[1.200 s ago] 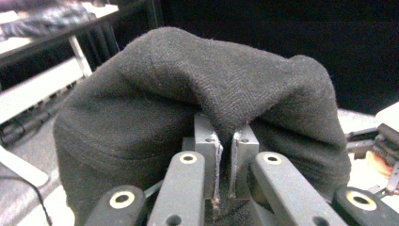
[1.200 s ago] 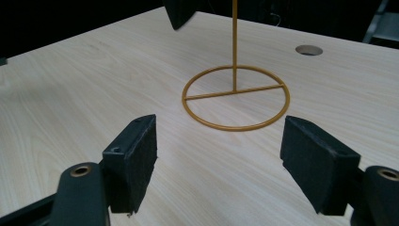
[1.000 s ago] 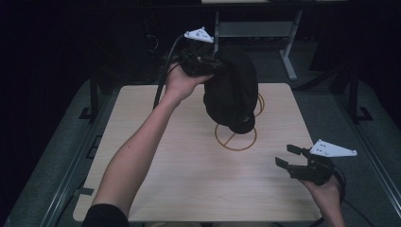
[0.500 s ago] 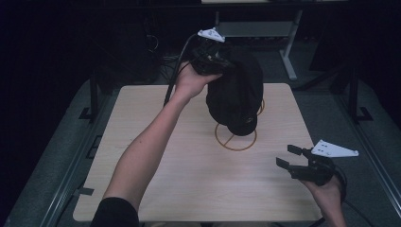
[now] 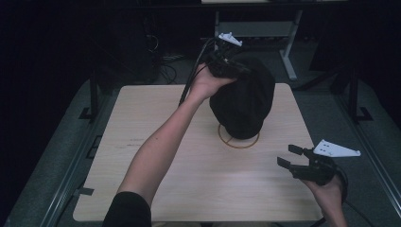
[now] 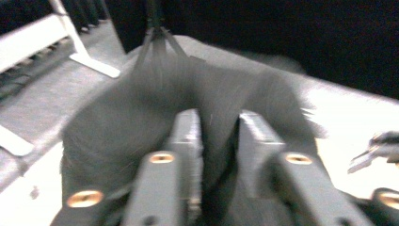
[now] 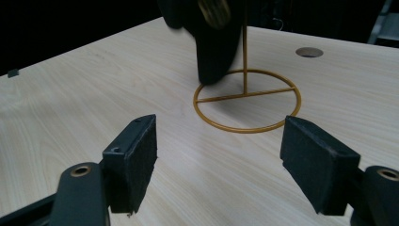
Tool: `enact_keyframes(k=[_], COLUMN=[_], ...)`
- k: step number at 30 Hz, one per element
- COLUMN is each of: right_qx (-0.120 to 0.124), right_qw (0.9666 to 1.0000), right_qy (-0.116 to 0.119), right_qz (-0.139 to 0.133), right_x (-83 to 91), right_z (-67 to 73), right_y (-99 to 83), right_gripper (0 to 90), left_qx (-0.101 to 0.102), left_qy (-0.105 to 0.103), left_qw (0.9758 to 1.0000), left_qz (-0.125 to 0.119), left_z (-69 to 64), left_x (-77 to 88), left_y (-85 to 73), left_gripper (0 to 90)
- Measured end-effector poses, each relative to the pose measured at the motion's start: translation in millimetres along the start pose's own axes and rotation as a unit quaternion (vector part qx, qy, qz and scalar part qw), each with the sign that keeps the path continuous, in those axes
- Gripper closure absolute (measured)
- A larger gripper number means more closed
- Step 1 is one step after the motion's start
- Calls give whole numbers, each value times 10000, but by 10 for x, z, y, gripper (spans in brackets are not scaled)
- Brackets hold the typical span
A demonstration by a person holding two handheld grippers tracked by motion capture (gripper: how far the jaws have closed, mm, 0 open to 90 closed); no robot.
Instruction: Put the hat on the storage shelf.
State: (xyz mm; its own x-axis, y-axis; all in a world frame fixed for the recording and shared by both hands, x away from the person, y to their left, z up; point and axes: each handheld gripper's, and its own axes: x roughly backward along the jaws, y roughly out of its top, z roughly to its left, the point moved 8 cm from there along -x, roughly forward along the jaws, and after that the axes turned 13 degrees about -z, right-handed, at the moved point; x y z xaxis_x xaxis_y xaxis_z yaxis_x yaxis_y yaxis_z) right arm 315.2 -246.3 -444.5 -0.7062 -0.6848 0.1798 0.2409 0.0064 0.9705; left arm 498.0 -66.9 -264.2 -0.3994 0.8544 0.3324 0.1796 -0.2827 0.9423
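Observation:
A black cap (image 5: 243, 101) hangs over a gold wire stand whose ring base (image 5: 239, 141) rests on the wooden table (image 5: 142, 142). My left gripper (image 5: 235, 71) is at the cap's upper back. In the left gripper view its jaws (image 6: 220, 122) have just been opening and stand apart, with a fold of the cap's dark fabric (image 6: 122, 122) still between them. My right gripper (image 5: 289, 156) hovers open and empty near the table's front right. The right gripper view has the ring (image 7: 247, 101) and the cap's lower edge (image 7: 214, 42) beyond its spread jaws (image 7: 221, 146).
A round cable hole (image 7: 309, 52) sits in the table behind the stand. A white desk frame (image 5: 288, 61) stands on the floor beyond the far edge. Dark floor surrounds the table. The right gripper (image 6: 376, 150) appears at the edge of the left gripper view.
The left hand has carried the cap rightward and a little down, so it now sits over the stand. The right hand has kept still.

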Motion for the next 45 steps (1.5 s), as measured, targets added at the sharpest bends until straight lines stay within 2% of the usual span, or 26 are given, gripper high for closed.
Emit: enact_keyframes(k=[1,2,4,8,11,15,21,27,39,45], right_qx=[14,19,11,5,10,16,-9,-76,-51,-31], right_qw=[10000,10000,10000,10000,10000,10000,10000,9999,9997,9997], right_qy=[3,8,6,-8,-20,-23,-51,-83,-220,-220], right_qz=[25,28,27,26,32,58,70,108,106,111], right_x=[-2,0,4,12,8,2,6,-2,2,-16], right_z=[3,3,4,-8,-16,-10,-32,-58,-95,-85], right_y=[-11,-15,-18,-27,-30,-43,-64,-87,-109,-110], right_gripper=[272,272,272,272,271,270,268,259,244,244], left_qx=[-58,-186,-189,-164,-216,-190,-252,-178,46,141], left_qy=[38,107,111,112,138,140,141,228,364,403], left_qw=[9999,9994,9993,9995,9992,9994,9991,9993,9992,9990], left_qz=[78,253,296,225,304,251,316,246,156,122], left_z=[-5,-14,-19,-8,-6,-12,-13,37,134,161], left_x=[-27,-70,-81,-50,-9,27,105,213,463,530], left_y=[-18,-67,-83,-65,-86,-76,-98,-114,-229,-270], left_gripper=[599,580,567,546,523,515,499,476,433,414])
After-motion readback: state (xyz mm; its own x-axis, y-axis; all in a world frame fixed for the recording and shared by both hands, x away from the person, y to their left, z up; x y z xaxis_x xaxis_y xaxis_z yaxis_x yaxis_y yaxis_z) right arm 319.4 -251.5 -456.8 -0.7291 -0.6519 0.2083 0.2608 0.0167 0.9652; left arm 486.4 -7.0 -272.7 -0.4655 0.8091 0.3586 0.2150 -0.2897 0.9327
